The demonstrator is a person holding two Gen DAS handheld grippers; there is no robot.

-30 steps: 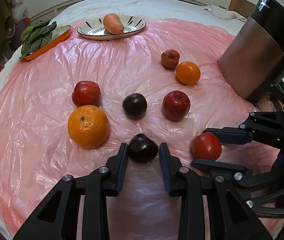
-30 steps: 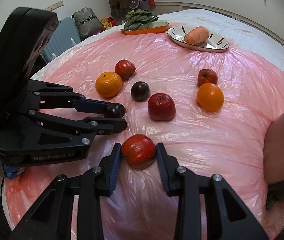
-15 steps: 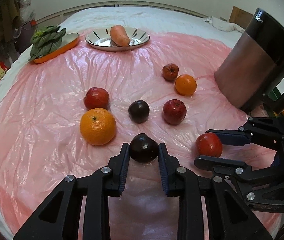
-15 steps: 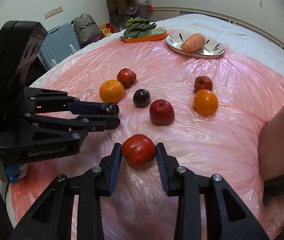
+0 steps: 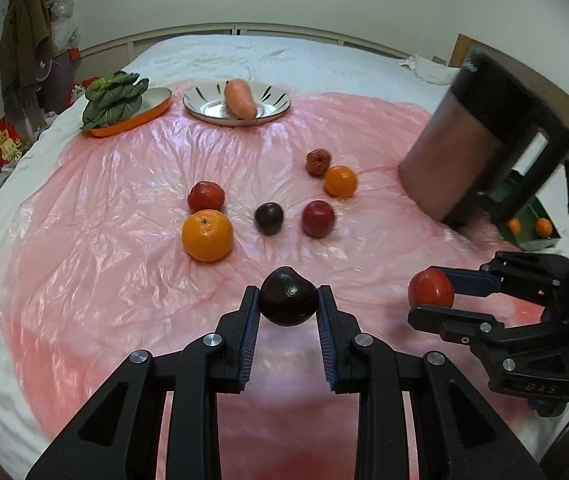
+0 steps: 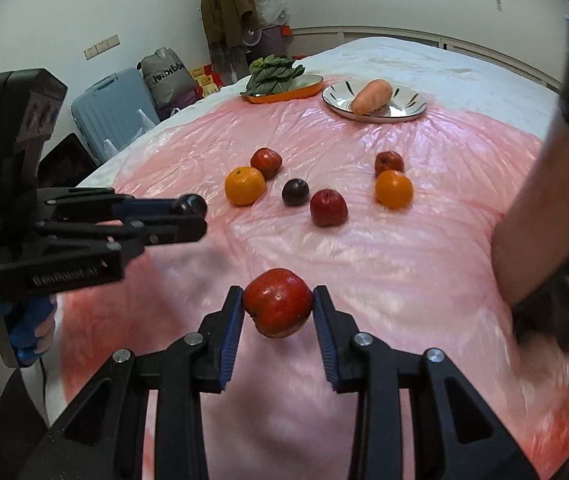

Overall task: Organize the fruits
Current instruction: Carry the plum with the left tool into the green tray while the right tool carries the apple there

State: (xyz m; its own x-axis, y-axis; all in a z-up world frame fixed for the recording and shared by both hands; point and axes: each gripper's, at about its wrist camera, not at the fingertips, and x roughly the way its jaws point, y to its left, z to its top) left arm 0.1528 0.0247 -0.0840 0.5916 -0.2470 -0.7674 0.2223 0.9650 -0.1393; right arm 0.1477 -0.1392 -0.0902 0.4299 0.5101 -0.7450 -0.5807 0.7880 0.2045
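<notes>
My left gripper [image 5: 288,305] is shut on a dark plum [image 5: 287,297], held above the pink plastic sheet [image 5: 104,240]. My right gripper [image 6: 277,303] is shut on a red apple [image 6: 277,302], also lifted off the sheet. Each gripper shows in the other's view: the right one [image 5: 430,299] with its apple at the right, the left one [image 6: 196,216] with the plum at the left. On the sheet lie a large orange [image 5: 207,235], a red apple [image 5: 205,196], a second dark plum [image 5: 269,218], another red apple [image 5: 317,219], a small orange [image 5: 340,181] and a small red fruit [image 5: 318,161].
At the far edge stand a silver plate [image 5: 276,106] with a carrot [image 5: 240,98] and an orange dish [image 5: 156,112] of leafy greens [image 5: 114,98]. A person's forearm [image 5: 444,160] reaches in at the right. A green box [image 5: 532,236] with oranges sits beyond it. A suitcase [image 6: 112,108] and bags stand off the bed.
Both grippers have risen and drawn back with their fruit, the plum and the apple now off the sheet. The fruits left on the sheet look smaller and farther away.
</notes>
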